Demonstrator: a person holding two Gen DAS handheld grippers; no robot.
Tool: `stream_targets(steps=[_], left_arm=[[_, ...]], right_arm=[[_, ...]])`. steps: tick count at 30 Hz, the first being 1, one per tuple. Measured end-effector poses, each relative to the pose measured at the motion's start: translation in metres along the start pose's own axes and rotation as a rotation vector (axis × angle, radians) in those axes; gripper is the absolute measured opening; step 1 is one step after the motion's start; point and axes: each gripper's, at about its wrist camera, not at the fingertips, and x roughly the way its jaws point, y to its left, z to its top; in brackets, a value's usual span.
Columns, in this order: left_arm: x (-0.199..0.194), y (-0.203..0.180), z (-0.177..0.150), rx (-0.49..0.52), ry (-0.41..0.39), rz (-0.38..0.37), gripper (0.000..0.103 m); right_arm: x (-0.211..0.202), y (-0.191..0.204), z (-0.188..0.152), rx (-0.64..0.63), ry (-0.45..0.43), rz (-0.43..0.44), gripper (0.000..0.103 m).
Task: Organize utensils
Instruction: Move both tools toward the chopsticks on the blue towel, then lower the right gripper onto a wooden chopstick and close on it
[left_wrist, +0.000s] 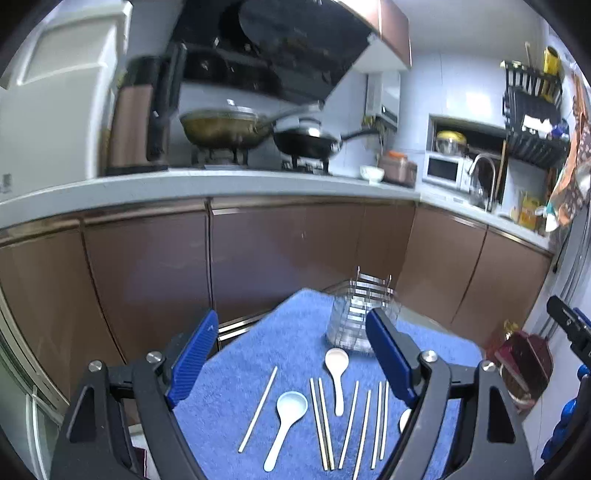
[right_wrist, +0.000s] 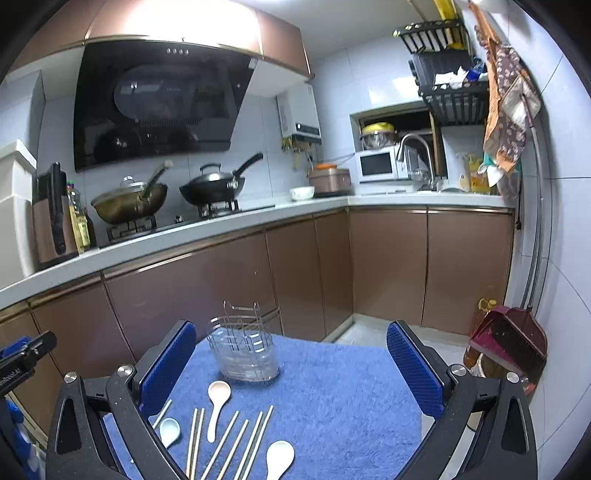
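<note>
My left gripper and right gripper are both wide and hold nothing, ready to pick. The chopsticks and spoons lie flat near the bench's front edge. The wire holder stands at the far edge, waiting for them.

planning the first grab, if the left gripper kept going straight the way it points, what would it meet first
Probably the pinkish-white ceramic spoon on the blue towel, which lies nearest the centre between the open left gripper fingers; the clear plastic and wire utensil holder stands just beyond. Depth is hard to judge.
</note>
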Motion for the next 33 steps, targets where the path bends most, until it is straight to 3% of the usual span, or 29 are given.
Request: stream_targets(steps=[4,13,18,21,26,33], left_arm=[[0.034,0.001,-0.005,0.000,0.123,-0.037,0.081],[0.124,0.006,-0.022,-0.023,0.417,-0.134,0.076],[0.184,-0.007,-0.037,-0.017,0.633,-0.207,0.046],[0.216,-0.016,-0.045,-0.009,0.738,-0.241,0.040],[0.264,-0.022,-0.061,0.001,0.886,-0.211,0.030],[0.310,-0.018,-0.086,-0.020,1.011,-0.146,0.016]], right_arm=[[0.024,0.000,-0.006,-0.015,0.073,0.008,0.103],[0.092,-0.001,-0.039,0.022,0.342,0.114,0.081],[0.148,-0.005,-0.069,0.114,0.574,0.237,0.054],[0.179,-0.008,-0.090,0.168,0.700,0.288,0.043],[0.216,-0.009,-0.113,0.197,0.826,0.307,0.034],[0.251,-0.007,-0.130,0.192,0.907,0.292,0.031]])
